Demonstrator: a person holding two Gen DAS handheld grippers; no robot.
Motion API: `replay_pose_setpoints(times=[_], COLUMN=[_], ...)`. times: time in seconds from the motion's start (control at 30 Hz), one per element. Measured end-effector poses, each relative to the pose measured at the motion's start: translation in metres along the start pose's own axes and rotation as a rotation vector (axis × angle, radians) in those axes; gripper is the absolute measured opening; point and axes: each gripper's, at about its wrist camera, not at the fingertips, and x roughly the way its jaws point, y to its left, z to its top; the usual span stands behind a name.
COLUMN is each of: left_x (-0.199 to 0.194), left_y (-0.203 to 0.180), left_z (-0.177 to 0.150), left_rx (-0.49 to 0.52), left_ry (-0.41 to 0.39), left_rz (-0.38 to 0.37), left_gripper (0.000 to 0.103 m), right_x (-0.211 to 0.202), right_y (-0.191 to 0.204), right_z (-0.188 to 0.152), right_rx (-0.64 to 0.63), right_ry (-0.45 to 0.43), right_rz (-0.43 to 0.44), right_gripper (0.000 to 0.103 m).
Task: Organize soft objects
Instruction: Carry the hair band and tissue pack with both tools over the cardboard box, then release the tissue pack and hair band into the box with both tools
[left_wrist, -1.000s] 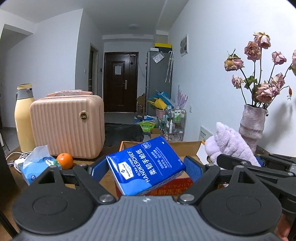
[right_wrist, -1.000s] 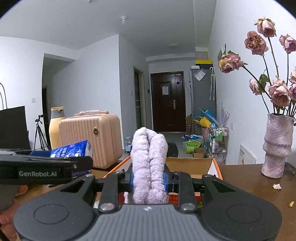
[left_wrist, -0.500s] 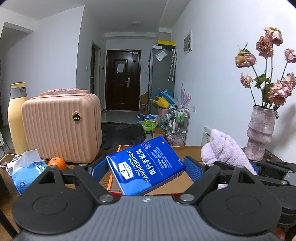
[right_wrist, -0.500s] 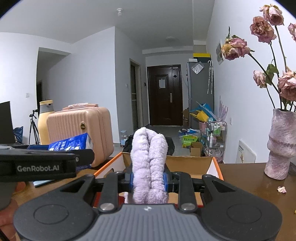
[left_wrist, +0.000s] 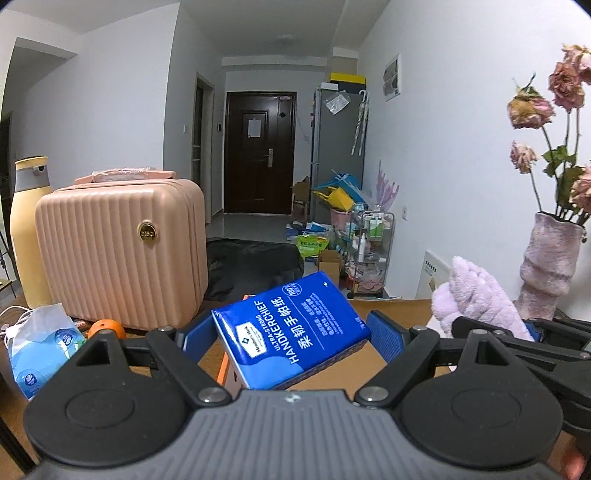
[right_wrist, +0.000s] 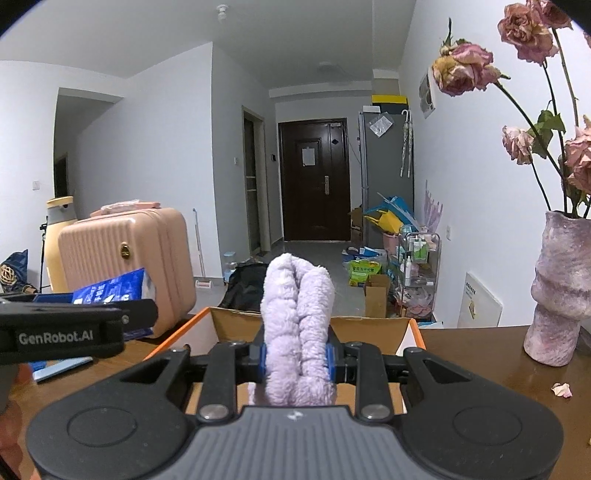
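Note:
My left gripper (left_wrist: 291, 338) is shut on a blue pack of handkerchief tissues (left_wrist: 291, 336) and holds it tilted above the near left edge of an open cardboard box (left_wrist: 399, 314) with an orange rim. My right gripper (right_wrist: 295, 360) is shut on a folded lilac fluffy towel (right_wrist: 295, 314), held upright over the same box (right_wrist: 369, 328). In the left wrist view the towel (left_wrist: 476, 299) and right gripper (left_wrist: 517, 334) are to the right. In the right wrist view the tissue pack (right_wrist: 110, 291) and left gripper (right_wrist: 74, 328) are to the left.
A pink ribbed case (left_wrist: 122, 254), a yellow bottle (left_wrist: 27, 229), an orange (left_wrist: 105, 326) and a soft pale-blue tissue pack (left_wrist: 40, 347) stand left on the brown table (right_wrist: 480, 369). A pink vase with dried roses (right_wrist: 557, 288) stands right. A fallen petal (right_wrist: 561, 389) lies near it.
Both grippers have moved forward and a little right, closer over the box, each still holding its item. The case and the vase look nearer.

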Motion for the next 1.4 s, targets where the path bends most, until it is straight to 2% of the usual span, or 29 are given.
replay_pose_setpoints(times=[0.33, 0.6, 0.93, 1.0, 1.03, 1.07, 1.1, 1.13, 1.17, 1.27, 1.4], left_x=[0.046, 0.082, 0.101, 0.101, 0.100, 0.100, 0.100, 0.100, 0.101, 0.099, 0.099], left_y=[0.001, 0.006, 0.006, 0.006, 0.005, 0.005, 0.004, 0.005, 0.009, 0.012, 0.012], left_z=[0.007, -0.002, -0.012, -0.013, -0.013, -0.013, -0.014, -0.013, -0.012, -0.011, -0.011], left_rx=[-0.005, -0.006, 0.017, 0.021, 0.024, 0.027, 0.026, 0.020, 0.009, -0.012, -0.015], left_ry=[0.056, 0.117, 0.161, 0.159, 0.159, 0.164, 0.167, 0.169, 0.164, 0.150, 0.159], left_rz=[0.042, 0.092, 0.105, 0.099, 0.094, 0.090, 0.088, 0.085, 0.078, 0.070, 0.074], left_gripper=[0.088, 0.088, 0.088, 0.089, 0.091, 0.093, 0.100, 0.103, 0.103, 0.103, 0.103], right_x=[0.040, 0.072, 0.092, 0.092, 0.092, 0.091, 0.091, 0.090, 0.090, 0.088, 0.088], right_y=[-0.007, -0.016, -0.019, -0.016, -0.015, -0.015, -0.014, -0.015, -0.016, -0.020, -0.023], right_z=[0.004, -0.005, -0.021, -0.022, -0.022, -0.022, -0.022, -0.022, -0.022, -0.021, -0.021], right_rx=[-0.031, 0.003, -0.001, -0.007, -0.010, -0.012, -0.013, -0.013, -0.012, 0.005, 0.014], right_ry=[0.082, 0.153, 0.201, 0.205, 0.207, 0.205, 0.206, 0.204, 0.200, 0.194, 0.201], right_rz=[-0.012, -0.008, -0.028, -0.030, -0.034, -0.038, -0.042, -0.050, -0.056, -0.069, -0.083], right_gripper=[0.027, 0.027, 0.028, 0.034, 0.039, 0.051, 0.060, 0.081, 0.097, 0.103, 0.103])
